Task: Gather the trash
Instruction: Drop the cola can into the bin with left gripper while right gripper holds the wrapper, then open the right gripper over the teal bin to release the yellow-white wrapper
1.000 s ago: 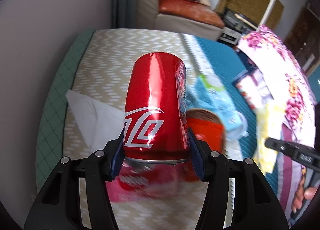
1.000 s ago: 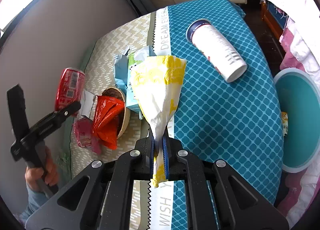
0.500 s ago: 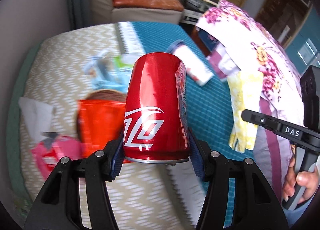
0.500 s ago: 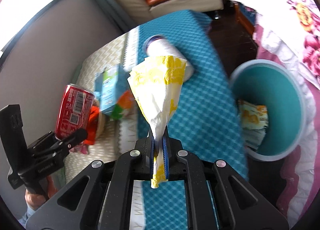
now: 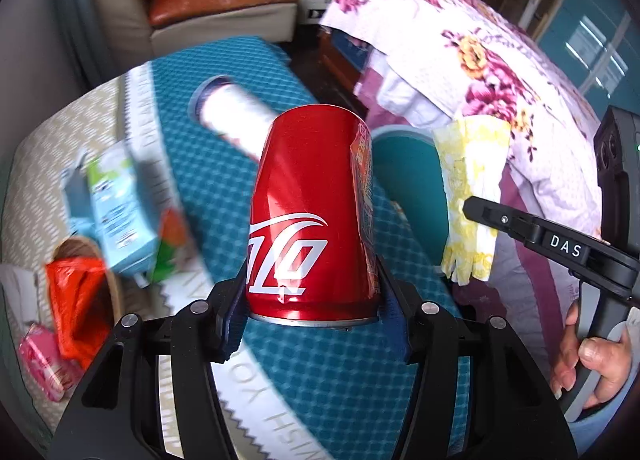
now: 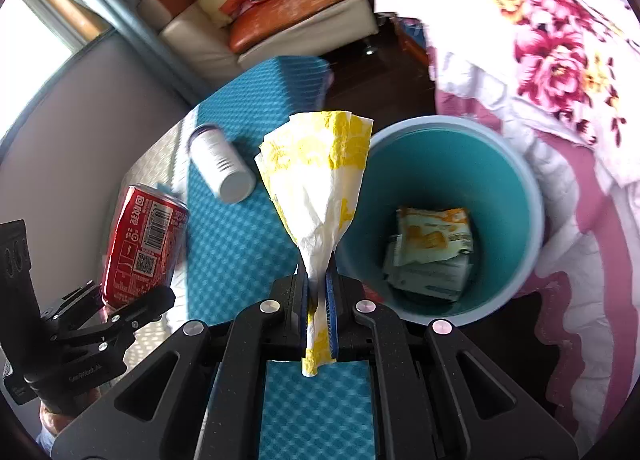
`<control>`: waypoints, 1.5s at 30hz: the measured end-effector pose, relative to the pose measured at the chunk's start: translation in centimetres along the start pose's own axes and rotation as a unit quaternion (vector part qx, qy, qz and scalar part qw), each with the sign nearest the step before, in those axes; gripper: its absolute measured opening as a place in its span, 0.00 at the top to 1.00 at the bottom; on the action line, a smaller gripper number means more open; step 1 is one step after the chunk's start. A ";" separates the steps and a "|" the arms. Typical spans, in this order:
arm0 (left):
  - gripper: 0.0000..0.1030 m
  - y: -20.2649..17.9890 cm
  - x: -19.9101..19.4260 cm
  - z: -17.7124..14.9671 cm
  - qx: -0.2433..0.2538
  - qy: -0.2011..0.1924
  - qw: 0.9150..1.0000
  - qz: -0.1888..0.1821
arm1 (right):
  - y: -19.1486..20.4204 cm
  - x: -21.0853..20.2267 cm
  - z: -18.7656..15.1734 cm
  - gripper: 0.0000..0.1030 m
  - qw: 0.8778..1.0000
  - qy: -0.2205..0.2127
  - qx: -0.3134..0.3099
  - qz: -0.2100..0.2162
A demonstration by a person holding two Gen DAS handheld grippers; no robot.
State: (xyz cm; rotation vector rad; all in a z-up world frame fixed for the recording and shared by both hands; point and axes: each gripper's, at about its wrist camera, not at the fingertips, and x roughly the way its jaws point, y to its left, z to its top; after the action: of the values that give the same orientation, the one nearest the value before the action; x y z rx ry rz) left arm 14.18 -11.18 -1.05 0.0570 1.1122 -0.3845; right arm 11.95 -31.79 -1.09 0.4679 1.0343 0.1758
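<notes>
My left gripper point(image 5: 312, 312) is shut on a red cola can point(image 5: 314, 211), held upright above the blue mat; the same can point(image 6: 144, 244) shows at the left of the right wrist view. My right gripper point(image 6: 319, 300) is shut on a crumpled yellow-and-white paper napkin point(image 6: 320, 175), which also hangs at the right of the left wrist view as the napkin point(image 5: 470, 195). A teal trash bin point(image 6: 512, 195) stands just right of the napkin, beside the table's edge, with snack wrappers point(image 6: 430, 248) at its bottom. In the left wrist view the bin point(image 5: 408, 175) is partly hidden behind the can.
On the blue mat point(image 5: 224, 187) lies a white paper cup point(image 6: 220, 167) on its side. Further left are a light blue carton point(image 5: 116, 211), an orange wrapper point(image 5: 76, 296) in a bowl and a pink packet point(image 5: 40, 360). A floral bedcover point(image 6: 560, 59) lies right; a sofa point(image 6: 280, 23) stands behind.
Both grippers have swung to the right across the table with the can and the napkin still held. The teal bin has come into view, now directly in front of the right gripper.
</notes>
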 end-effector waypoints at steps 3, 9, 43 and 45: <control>0.44 -1.7 1.2 0.8 0.015 0.013 1.000 -0.003 | -2.1 -0.7 0.2 0.93 1.000 -0.011 0.014 -0.008; 0.44 -5.4 3.2 2.3 0.050 0.026 0.998 0.001 | -6.2 -1.9 0.4 0.93 0.998 -0.033 0.050 -0.026; 0.24 -8.4 8.0 3.6 0.039 0.063 0.997 -0.023 | -11.8 -1.7 1.5 0.90 0.995 -0.023 0.082 -0.051; 0.21 -7.9 7.8 3.5 0.029 0.062 0.997 -0.027 | -11.5 -1.6 1.6 0.90 0.995 -0.020 0.077 -0.053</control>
State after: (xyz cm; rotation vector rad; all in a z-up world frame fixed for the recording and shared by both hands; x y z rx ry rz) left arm 17.60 -21.51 -5.20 0.1037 1.2263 -0.4671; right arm 11.66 -43.00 -4.39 0.5533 1.0350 -0.0086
